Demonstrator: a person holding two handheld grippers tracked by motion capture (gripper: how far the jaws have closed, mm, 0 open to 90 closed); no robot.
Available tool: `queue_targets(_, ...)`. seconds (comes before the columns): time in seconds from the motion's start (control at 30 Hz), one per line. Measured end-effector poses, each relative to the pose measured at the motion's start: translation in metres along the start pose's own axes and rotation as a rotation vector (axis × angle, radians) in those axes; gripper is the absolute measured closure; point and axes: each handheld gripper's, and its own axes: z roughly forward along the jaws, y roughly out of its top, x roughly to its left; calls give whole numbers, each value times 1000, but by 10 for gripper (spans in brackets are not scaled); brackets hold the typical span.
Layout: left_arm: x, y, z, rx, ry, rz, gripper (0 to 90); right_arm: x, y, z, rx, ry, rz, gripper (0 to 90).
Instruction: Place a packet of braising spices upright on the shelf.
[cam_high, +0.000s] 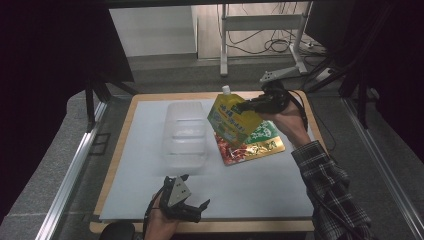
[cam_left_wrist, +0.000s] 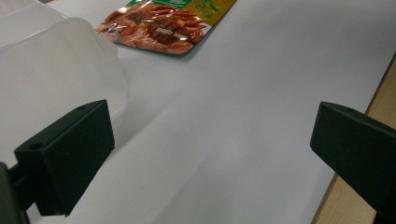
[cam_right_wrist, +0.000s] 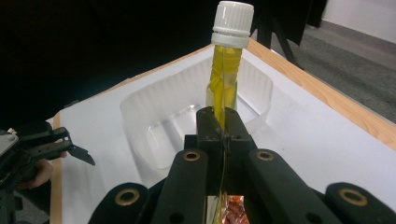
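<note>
The right hand-held gripper (cam_right_wrist: 223, 126) pinches a yellow spouted pouch (cam_right_wrist: 224, 74) edge-on, white cap (cam_right_wrist: 232, 23) up, above a clear plastic container (cam_right_wrist: 154, 121) on the white tabletop (cam_right_wrist: 317, 140); the left hand-held gripper (cam_right_wrist: 70, 144) sits far left.

A clear, ribbed plastic tub (cam_high: 184, 134) stands empty on the white sheet (cam_high: 150, 165) covering the wooden bench (cam_high: 116, 150). To its right a glossy red, green and gold food packet (cam_high: 260, 142) lies flat on the sheet. Beyond the bench, a white metal stand (cam_high: 260, 30) rises from grey floor among loose cables.
</note>
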Motion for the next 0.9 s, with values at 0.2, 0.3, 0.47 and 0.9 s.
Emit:
queue_targets(0.2,0,0,0,-2,-5,-2,0,-10,10,9,-4,10,-5,881)
queue_targets(0.3,0,0,0,-2,-6,-2,0,-15,16,13,-7,14,-12,881)
queue_targets(0.47,-1,0,1,-3,-13,-5,0,-20,23,19,-5,23,-22,881)
queue_targets(0.9,-2,0,1,-8,-22,-1,0,-31,41,39,-17,42,-41,881)
